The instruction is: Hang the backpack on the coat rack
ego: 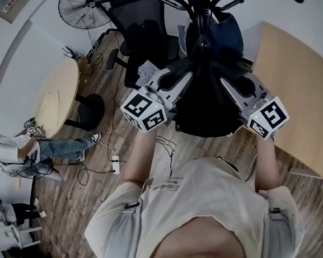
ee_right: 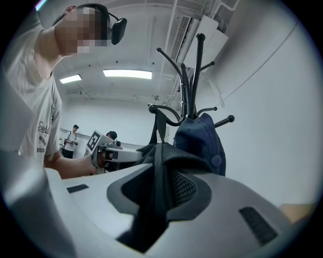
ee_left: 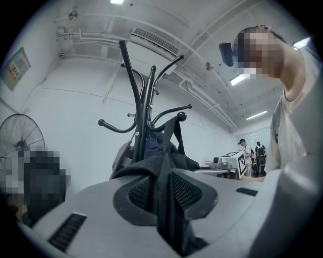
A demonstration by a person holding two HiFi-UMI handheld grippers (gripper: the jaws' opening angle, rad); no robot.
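Observation:
A black backpack [ego: 206, 101] hangs against the black coat rack [ego: 201, 22], directly in front of the person. Its top strap [ee_left: 174, 132] is looped over a curved hook [ee_left: 180, 116] of the rack [ee_left: 141, 116]. My left gripper [ego: 179, 79] holds the bag's left side, its jaws shut on a fold of black fabric [ee_left: 164, 191]. My right gripper [ego: 234, 84] is at the bag's right side. In the right gripper view a fold of black fabric [ee_right: 157, 176] lies loosely between the jaws of my right gripper [ee_right: 156, 189], which stand apart. The strap [ee_right: 156, 126] runs up to the rack [ee_right: 192, 85].
A navy blue piece [ee_right: 199, 141] hangs on the rack behind the black fabric. A black office chair [ego: 142, 23] and a fan [ego: 85, 1] stand behind the rack. A round table [ego: 57, 97] is at left, a wooden table [ego: 300, 81] at right. A person [ego: 30, 148] sits at left.

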